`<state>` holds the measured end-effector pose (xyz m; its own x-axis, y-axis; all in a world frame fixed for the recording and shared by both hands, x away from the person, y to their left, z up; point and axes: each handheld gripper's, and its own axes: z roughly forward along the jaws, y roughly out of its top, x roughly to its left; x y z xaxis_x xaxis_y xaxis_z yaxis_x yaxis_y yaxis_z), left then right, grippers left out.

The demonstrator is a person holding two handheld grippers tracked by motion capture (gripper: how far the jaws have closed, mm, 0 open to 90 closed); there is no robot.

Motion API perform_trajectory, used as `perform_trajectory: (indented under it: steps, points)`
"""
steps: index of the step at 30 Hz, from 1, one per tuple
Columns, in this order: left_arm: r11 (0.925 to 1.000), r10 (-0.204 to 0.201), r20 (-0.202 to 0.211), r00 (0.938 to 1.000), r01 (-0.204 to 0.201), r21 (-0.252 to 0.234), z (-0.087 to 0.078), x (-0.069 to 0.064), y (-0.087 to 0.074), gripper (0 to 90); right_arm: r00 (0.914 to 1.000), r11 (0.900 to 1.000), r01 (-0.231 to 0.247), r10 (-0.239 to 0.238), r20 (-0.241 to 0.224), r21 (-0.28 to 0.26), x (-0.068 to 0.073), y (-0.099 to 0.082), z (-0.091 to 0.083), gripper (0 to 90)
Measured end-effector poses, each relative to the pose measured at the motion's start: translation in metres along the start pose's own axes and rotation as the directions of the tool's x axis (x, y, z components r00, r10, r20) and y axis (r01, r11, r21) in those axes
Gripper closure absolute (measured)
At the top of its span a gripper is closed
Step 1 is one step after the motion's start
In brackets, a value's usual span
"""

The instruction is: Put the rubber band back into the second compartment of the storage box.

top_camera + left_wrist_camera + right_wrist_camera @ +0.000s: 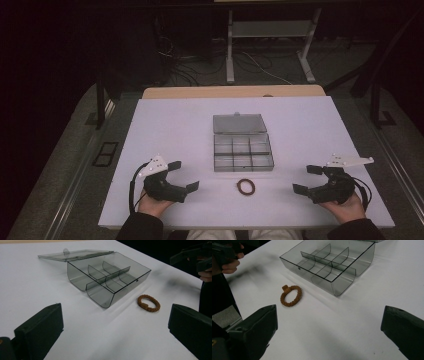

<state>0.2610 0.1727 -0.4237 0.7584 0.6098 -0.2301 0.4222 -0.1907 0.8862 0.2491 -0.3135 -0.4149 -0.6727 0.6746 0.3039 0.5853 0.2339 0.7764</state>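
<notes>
So the thing in play looks like the little brown braided bracelet (245,187), lying flat on the white desk (165,125) just near-side of the clear compartment box (243,152), roughly midway between the two hands and touching neither. The box sits in the middle of the desk with its lid (238,123) flopped open toward the far side, all compartments looking empty. The bracelet seems light and a bit floppy, woven cord with a small knob at one spot, so it should not slip much; pinching across one side of the loop, or at that knob, is probably the easiest hold. The left tongs (182,175) rest at the near left, jaws spread wide with nothing between them, aimed in toward the middle. The right tongs (306,179) mirror that at the near right, also spread and empty, the hand low by the desk's near edge.
</notes>
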Motion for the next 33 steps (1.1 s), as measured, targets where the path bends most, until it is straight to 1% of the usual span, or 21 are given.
perform_trajectory:
  steps: [12,16,17,20,28,29,33]
  points:
    - [1.0,-0.005,-0.001,1.0,0.005,-0.002,-0.001,-0.001,-0.001,0.0,1.0,0.9996,0.003,-0.003,-0.004,0.028,0.003,-0.001,0.002,0.1]
    - [1.0,-0.007,-0.001,1.0,0.007,-0.001,-0.001,-0.001,-0.001,0.0,0.9999,0.9991,0.012,-0.012,-0.007,0.04,0.004,0.001,0.002,0.1]
    - [1.0,-0.006,-0.001,1.0,0.006,-0.001,-0.001,-0.001,-0.001,0.0,0.9998,0.9989,0.019,-0.019,-0.012,0.044,0.005,0.002,0.002,0.1]
    - [1.0,-0.005,-0.001,1.0,0.005,-0.001,-0.001,0.0,-0.001,0.0,0.9996,0.9987,0.021,-0.021,-0.018,0.047,0.006,0.005,0.003,0.1]
    - [0.9999,-0.011,0.0,0.9999,0.011,-0.003,-0.002,-0.001,-0.002,0.0,0.9995,0.9976,0.023,-0.022,-0.021,0.065,0.008,0.013,0.003,0.1]
    - [0.9999,-0.012,0.0,0.9999,0.012,-0.003,-0.002,-0.001,-0.002,0.0,0.9991,0.997,0.036,-0.034,-0.025,0.068,0.008,0.014,0.004,0.1]
    - [0.9999,-0.012,0.002,0.9999,0.012,-0.002,-0.001,-0.001,-0.002,0.0,0.9991,0.9966,0.036,-0.034,-0.026,0.074,0.009,0.017,0.003,0.1]
